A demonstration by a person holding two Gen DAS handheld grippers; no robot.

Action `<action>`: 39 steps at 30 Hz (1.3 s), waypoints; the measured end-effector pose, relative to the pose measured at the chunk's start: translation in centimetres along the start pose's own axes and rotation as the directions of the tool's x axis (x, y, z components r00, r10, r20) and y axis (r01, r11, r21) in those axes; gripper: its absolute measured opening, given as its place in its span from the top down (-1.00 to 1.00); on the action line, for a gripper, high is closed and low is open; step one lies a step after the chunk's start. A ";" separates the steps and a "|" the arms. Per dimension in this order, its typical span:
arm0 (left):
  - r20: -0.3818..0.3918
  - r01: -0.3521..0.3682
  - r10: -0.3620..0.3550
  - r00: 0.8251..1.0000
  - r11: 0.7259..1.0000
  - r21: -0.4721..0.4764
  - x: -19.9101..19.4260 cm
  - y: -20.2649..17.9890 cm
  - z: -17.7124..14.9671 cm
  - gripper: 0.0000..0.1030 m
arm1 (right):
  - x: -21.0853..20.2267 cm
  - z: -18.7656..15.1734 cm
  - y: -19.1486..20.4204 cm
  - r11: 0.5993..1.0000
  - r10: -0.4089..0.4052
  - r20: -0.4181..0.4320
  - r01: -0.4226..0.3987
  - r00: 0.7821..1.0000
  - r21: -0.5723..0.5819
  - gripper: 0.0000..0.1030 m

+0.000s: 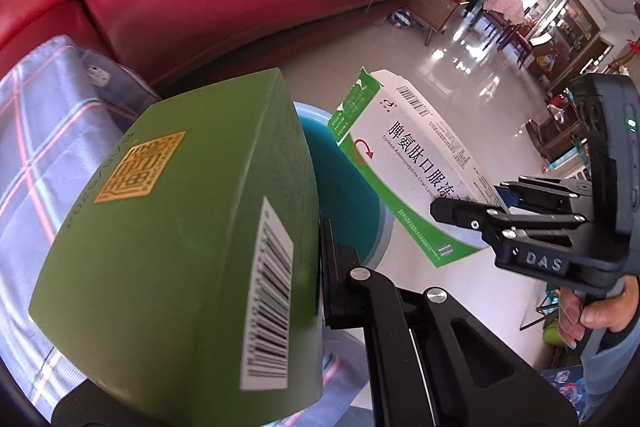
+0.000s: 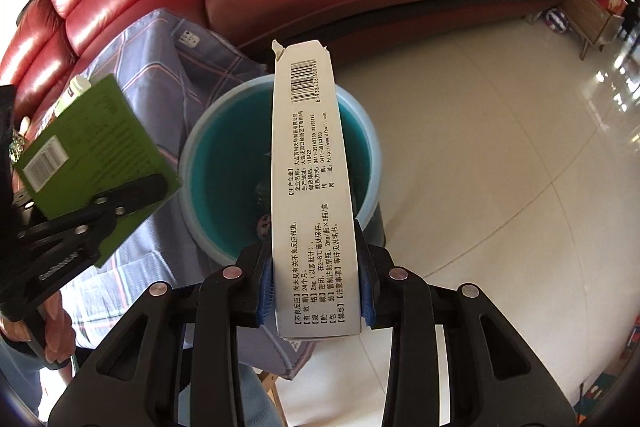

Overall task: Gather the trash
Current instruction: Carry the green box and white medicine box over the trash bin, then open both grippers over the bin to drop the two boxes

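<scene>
Bin (image 2: 208,163) sits right below the white carton (image 2: 312,187), clamped upright in the right tongs (image 2: 316,291), while the left tongs (image 2: 132,195), apparently pinching the green box (image 2: 80,147), hang just beside its rim.

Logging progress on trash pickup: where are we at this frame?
Done: a few dark bits already lie in the blue bin. In hand: the right gripper clamps the white medicine box above the bin; the left gripper holds the green box beside it. Left: release both into the bin.
</scene>
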State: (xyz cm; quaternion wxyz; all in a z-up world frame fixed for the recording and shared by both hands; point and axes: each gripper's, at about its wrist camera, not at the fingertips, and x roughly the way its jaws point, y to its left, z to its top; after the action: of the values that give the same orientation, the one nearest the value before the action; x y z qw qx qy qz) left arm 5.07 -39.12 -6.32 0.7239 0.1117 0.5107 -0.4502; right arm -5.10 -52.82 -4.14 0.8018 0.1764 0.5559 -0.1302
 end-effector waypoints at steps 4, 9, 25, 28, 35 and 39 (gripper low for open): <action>-0.037 0.005 -0.005 0.999 1.000 -0.005 2.6 0.0 1.0 0.84 | 0.5 0.4 -0.4 1.000 -0.014 -0.016 0.014 1.000 0.007 0.35; -0.014 -0.060 0.060 0.998 0.998 -0.006 3.3 0.2 1.5 -0.40 | 1.4 1.2 -1.1 1.000 -0.016 -0.036 0.017 0.999 0.018 0.35; 0.012 -0.114 0.115 0.993 0.990 -0.079 1.1 3.1 -0.1 -0.65 | 3.8 2.7 0.1 1.000 -0.013 -0.088 0.012 0.996 -0.013 0.34; 0.020 -0.119 0.120 0.993 0.991 -0.067 0.8 2.9 -0.4 -0.71 | 4.2 2.9 0.2 1.000 -0.014 -0.102 0.013 0.995 -0.007 0.29; 0.026 -0.114 0.115 0.993 0.992 -0.056 0.2 2.8 -0.9 -0.78 | 4.1 2.9 0.4 1.000 -0.011 -0.102 0.013 0.995 0.017 -0.18; 0.025 -0.111 0.112 0.993 0.992 -0.055 -0.2 3.0 -1.3 -0.78 | 3.9 2.8 0.6 0.999 -0.008 -0.100 0.011 0.995 0.030 -0.42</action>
State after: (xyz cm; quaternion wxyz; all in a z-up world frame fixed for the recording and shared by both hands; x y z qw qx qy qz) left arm 6.50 -36.49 -7.66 0.7579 0.1141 0.5052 -0.3967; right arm -1.16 -53.51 -6.84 0.7696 0.1923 0.5940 -0.1338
